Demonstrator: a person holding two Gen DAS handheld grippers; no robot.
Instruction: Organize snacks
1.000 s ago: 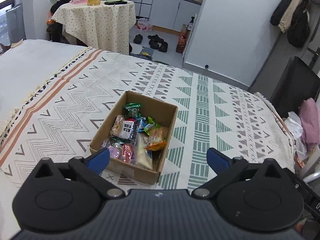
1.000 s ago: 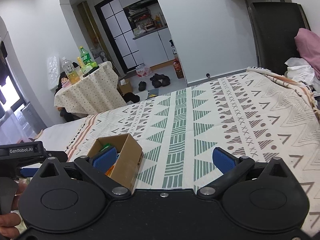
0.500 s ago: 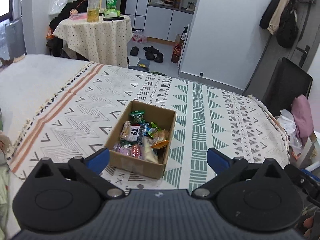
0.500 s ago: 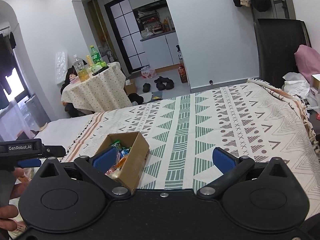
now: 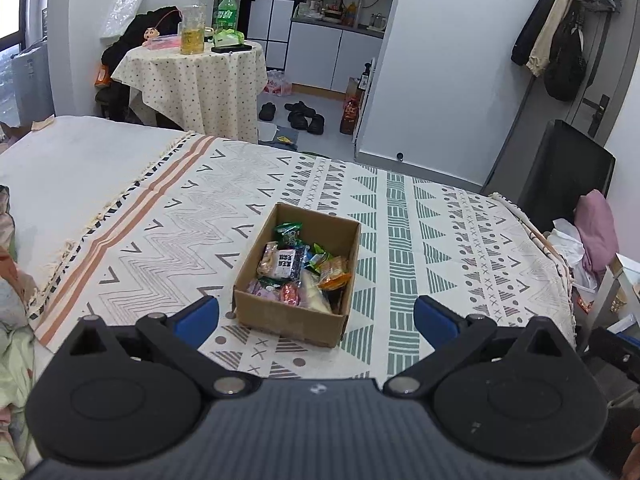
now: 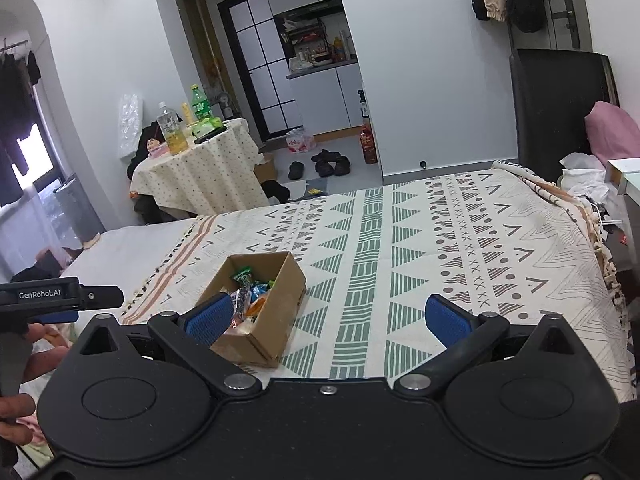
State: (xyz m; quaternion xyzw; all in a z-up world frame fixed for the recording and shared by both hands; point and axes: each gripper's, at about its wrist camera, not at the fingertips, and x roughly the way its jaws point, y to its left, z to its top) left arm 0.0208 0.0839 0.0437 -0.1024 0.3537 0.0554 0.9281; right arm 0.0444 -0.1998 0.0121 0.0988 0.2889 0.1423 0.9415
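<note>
1. Nearest: left gripper [image 5: 316, 316] held above the near edge of the bed, jaws spread wide and grasping nothing; blue pads well apart, cardboard box framed between them.
2. Beside it: right gripper [image 6: 325, 318], jaws likewise released and empty; left pad overlapping the box's near corner in the right wrist view, though contact cannot be told and looks unlikely given the height. Left gripper's body and a hand [image 6: 18, 404] visible at that view's left edge.
3. Next out: cardboard box [image 5: 288, 318] standing upright on the patterned blanket [image 5: 400, 248], open-topped, near the blanket's front edge.
4. Inside the box: snacks [image 5: 298, 266] piled loosely, among them a green packet [image 5: 289, 233] toward the far wall, a dark packet with a white label [image 5: 286, 258] in the middle, an orange wrapper [image 5: 334, 274] on the right. No snacks seen loose on the blanket.
5. Farther: plain white sheet left of the blanket, then a round bench with dotted cloth [image 5: 200, 80] bearing bottles, shoes on the floor, kitchen cabinets beyond.
6. Step in hand, as a judgement: either gathering finished with both grippers held clear, or sorting of the pile not yet begun; cannot settle which.
7. Next move, if sorting: lower one gripper straight into the box, centre on a top packet, close gently on a crinkly edge, steadying the light box with the other.
</note>
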